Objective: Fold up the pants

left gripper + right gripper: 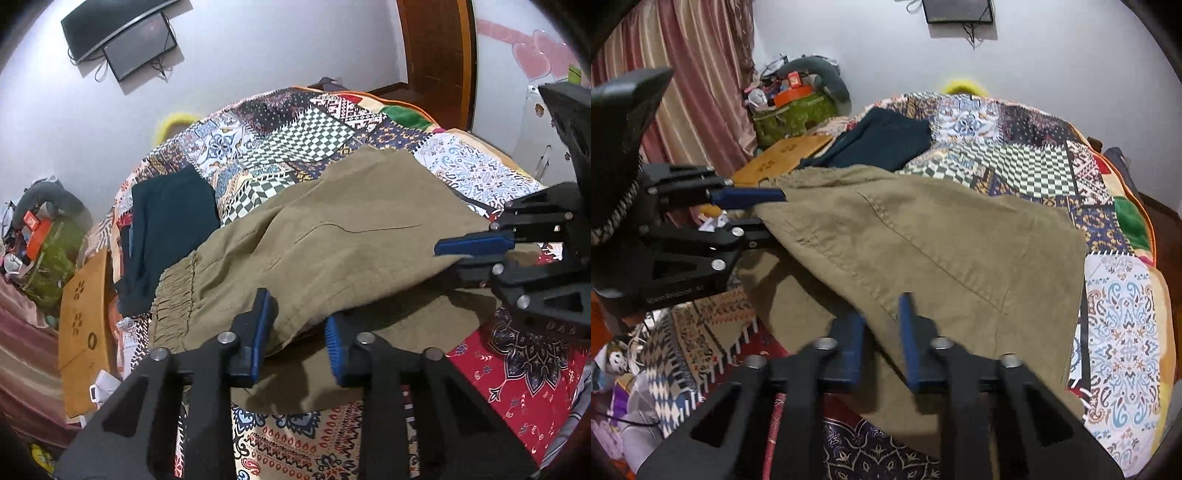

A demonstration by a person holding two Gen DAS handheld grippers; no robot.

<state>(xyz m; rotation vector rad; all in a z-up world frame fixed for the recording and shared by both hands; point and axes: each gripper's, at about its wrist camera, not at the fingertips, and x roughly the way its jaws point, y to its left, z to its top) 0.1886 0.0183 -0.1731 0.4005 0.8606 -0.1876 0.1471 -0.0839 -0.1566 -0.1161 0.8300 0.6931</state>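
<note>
Olive-khaki pants [332, 240] lie across the patchwork bed, folded over on themselves, with the elastic waistband [173, 295] at the left in the left wrist view; they also show in the right wrist view [942, 251]. My left gripper [295, 328] is open at the near edge of the folded cloth, with the cloth edge lying between its blue pads. My right gripper [882, 332] is also open at the near cloth edge. Each gripper also shows from the side in the other view, the right one [461, 254] and the left one [764, 210], both at the pants' edge.
A dark teal folded garment [170, 229] lies on the bed beyond the pants, also in the right wrist view [882, 140]. An orange-brown board [83, 332] leans at the bed's left side. A cluttered green bag [794, 114] stands by the curtain. Monitors [136, 44] hang on the wall.
</note>
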